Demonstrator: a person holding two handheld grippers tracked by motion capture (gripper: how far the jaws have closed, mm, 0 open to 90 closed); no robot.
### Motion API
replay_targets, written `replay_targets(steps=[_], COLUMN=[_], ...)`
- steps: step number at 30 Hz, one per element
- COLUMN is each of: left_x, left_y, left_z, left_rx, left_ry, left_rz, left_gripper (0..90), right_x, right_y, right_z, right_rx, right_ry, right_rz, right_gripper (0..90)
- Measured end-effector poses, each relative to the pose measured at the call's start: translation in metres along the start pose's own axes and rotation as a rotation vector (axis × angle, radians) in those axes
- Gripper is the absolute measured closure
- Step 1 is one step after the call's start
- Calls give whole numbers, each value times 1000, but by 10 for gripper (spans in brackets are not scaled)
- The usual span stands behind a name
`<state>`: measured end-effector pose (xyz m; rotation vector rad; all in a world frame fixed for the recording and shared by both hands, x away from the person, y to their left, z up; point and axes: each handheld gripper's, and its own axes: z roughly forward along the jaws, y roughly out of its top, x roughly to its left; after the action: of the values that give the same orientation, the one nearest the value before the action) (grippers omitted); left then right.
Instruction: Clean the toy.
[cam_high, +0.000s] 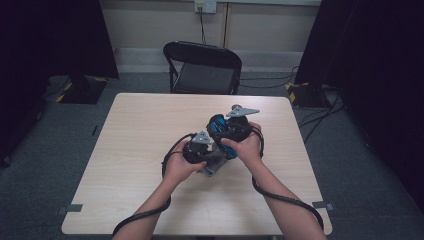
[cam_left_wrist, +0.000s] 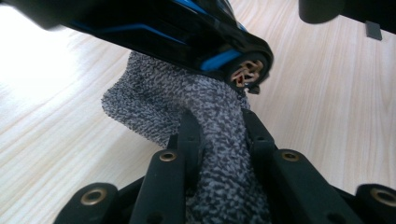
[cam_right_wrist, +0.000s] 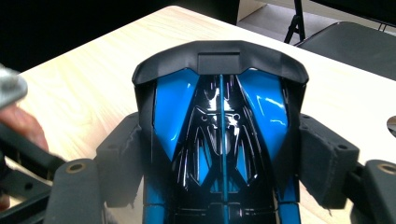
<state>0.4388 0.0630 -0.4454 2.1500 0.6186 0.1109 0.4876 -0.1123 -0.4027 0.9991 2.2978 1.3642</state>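
From above, your hands (cam_high: 186, 165) cover most of the cloth (cam_high: 214, 167). In the left gripper view the car (cam_left_wrist: 187, 32) runs off the top edge; its blurred body hides the cloth's far end. The right gripper view cuts the car's near end at the bottom edge.

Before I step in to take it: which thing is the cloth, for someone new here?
Find the wooden table, then the two hands at its middle. Under the blue-and-black toy car that the right gripper holds lies the cloth, pinched by the left gripper: soft, speckled grey, not glossy.
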Motion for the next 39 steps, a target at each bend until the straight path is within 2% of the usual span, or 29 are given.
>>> replay_targets(steps=[11,16,22,26,33,39], left_x=[-13,-17,-27,-30,-26,-13], left_y=[0,2,2,3,0,-10], left_z=[13,16,21,22,14,-3], left_rx=[32,33,32,38,44,56], left_ry=[-40,-52,-97,-105,-86,-40], left_rz=[39,51,69,77,76,56], left_gripper=[738,738,738,738,738,738], right_x=[-1,-2,-5,-9,-20,-33], right_y=[8,11,16,18,18,12], right_z=[-1,-3,-7,-11,-23,-35], right_rx=[-5,-12,-30,-43,-63,-57], right_ry=[-4,-2,-2,-4,-17,-51], right_rz=[4,10,23,31,45,60], right_gripper=[260,259,259,260,259,259])
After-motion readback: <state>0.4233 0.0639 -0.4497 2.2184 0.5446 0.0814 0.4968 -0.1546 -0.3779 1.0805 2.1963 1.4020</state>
